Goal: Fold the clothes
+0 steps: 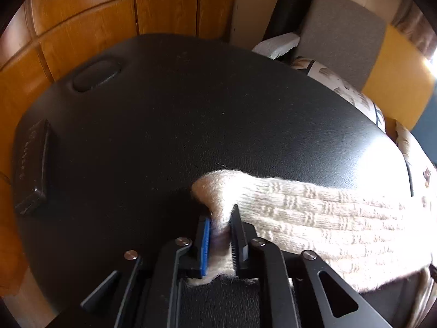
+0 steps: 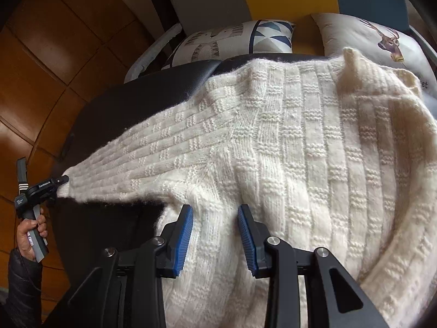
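The cream knit sweater [image 2: 286, 142] lies spread over the black leather surface [image 1: 191, 125], its sleeve [image 2: 153, 161] stretched out to the left. The left gripper [image 1: 221, 218] is clamped on the sleeve's cuff [image 1: 218, 191]. The right gripper [image 2: 215, 213] stands over the sweater's body below the armpit, 2 blue pads [image 2: 185, 232] apart with knit between them; I cannot tell whether they press it.

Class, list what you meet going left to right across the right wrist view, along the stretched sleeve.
Hand → left gripper → sleeve → sweater body
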`<state>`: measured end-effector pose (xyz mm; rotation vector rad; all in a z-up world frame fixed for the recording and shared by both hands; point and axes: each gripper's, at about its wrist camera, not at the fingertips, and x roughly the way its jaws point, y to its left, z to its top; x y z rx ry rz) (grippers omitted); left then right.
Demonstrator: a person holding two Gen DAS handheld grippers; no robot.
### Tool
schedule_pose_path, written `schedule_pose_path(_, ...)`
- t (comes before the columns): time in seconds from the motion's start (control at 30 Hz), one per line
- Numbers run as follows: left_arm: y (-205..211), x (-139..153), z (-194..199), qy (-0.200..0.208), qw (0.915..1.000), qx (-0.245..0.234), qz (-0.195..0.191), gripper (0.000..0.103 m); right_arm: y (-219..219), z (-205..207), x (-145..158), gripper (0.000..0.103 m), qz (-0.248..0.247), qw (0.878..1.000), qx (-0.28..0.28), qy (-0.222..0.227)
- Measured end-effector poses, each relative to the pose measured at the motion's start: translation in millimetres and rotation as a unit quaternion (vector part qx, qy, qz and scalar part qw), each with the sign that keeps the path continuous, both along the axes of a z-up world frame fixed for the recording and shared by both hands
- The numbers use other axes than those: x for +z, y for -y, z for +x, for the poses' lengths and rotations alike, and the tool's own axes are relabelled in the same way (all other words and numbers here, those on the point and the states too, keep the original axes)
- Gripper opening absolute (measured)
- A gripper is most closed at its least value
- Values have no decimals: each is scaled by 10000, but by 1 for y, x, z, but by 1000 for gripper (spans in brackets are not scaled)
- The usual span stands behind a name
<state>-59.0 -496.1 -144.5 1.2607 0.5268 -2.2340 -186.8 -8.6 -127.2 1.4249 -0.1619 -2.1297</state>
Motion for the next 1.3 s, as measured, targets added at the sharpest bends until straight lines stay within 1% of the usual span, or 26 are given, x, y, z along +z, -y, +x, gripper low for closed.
schedule_pose_path(0.07, 3, 11, 10, -86, 9997, 198, 110, 21, -22, 16, 17, 34, -263, 9994, -20, -218)
schedule_pose_path(0.17, -12, 35, 36, -453, 9982, 199, 329, 22, -62, 44, 37, 34, -464, 9983, -47, -352)
schedule_pose_path(0.2, -18, 43, 45, -584, 9973, 183, 404, 24, -75, 53, 41, 34, -477, 9984, 2, -314)
schedule_pose_path(0.23, -24, 51, 54, -716, 9961, 167, 479, 27, -87, 63, 45, 37, -483, 9985, 51, -266)
schedule_pose_path(0.27, -36, 54, 62, -805, 9938, -40, 764, 27, -99, 73, 47, 41, -462, 9987, 106, -167)
schedule_pose_path(0.3, -52, 53, 69, -866, 9886, -366, 1178, 28, -110, 83, 49, 43, -436, 9989, 162, -65)
schedule_pose_path(0.33, -73, 50, 75, -860, 9829, -694, 1470, 28, -119, 95, 49, 45, -392, 9990, 225, 44)
schedule_pose_path(0.4, -120, 42, 87, -763, 9695, -1350, 1896, 28, -136, 119, 48, 45, -292, 9986, 395, 218)
schedule_pose_path(0.47, -167, 32, 96, -635, 9516, -1957, 2282, 28, -145, 140, 44, 47, -165, 9974, 636, 299)
schedule_pose_path(0.57, -231, 16, 105, -344, 9265, -2596, 2700, 28, -152, 165, 35, 51, 8, 9946, 970, 360)
schedule_pose_path(0.6, -249, 14, 109, -274, 9202, -2753, 2768, 28, -152, 167, 29, 53, 48, 9940, 1029, 378)
schedule_pose_path(0.67, -278, 13, 117, -173, 9121, -2958, 2832, 28, -150, 170, 18, 62, 163, 9928, 1113, 402)
schedule_pose_path(0.73, -300, 9, 110, -69, 9048, -3053, 2966, 28, -147, 170, 5, 64, 257, 9909, 1233, 484)
schedule_pose_path(0.8, -317, 10, 93, -5, 9039, -3107, 2940, 28, -146, 171, -4, 70, 222, 9892, 1353, 514)
schedule_pose_path(0.87, -329, 11, 91, 34, 9039, -3123, 2921, 29, -147, 173, -9, 82, 99, 9880, 1459, 489)
schedule_pose_path(0.93, -336, 6, 89, 92, 9060, -3100, 2881, 38, -150, 176, -14, 85, -5, 9866, 1575, 417)
schedule_pose_path(0.97, -340, 5, 87, 86, 9068, -3102, 2852, 40, -151, 179, -15, 85, -45, 9861, 1626, 348)
schedule_pose_path(1.03, -349, 6, 84, 32, 9083, -3123, 2784, 52, -154, 184, -17, 86, -71, 9839, 1780, 162)
schedule_pose_path(1.1, -358, 5, 80, 34, 9121, -3171, 2599, 54, -149, 190, -17, 86, 163, 9808, 1942, 14)
schedule_pose_path(1.13, -363, 5, 78, 43, 9141, -3199, 2492, 53, -147, 192, -16, 81, 314, 9798, 1973, -40)
schedule_pose_path(1.17, -365, 6, 79, 41, 9159, -3246, 2362, 48, -145, 193, -14, 68, 509, 9800, 1922, -98)
schedule_pose_path(1.2, -365, 4, 80, 38, 9160, -3253, 2349, 17, -144, 194, -12, 59, 681, 9795, 1889, -152)
schedule_pose_path(1.23, -365, 1, 79, 40, 9151, -3226, 2420, 11, -144, 196, -8, 30, 742, 9780, 1941, -186)
schedule_pose_path(1.27, -364, -2, 78, 41, 9141, -3200, 2490, 11, -145, 199, -5, 11, 825, 9762, 1994, -223)
schedule_pose_path(1.3, -363, -5, 78, 43, 9131, -3173, 2560, 11, -144, 203, 0, 11, 1027, 9728, 2056, -291)
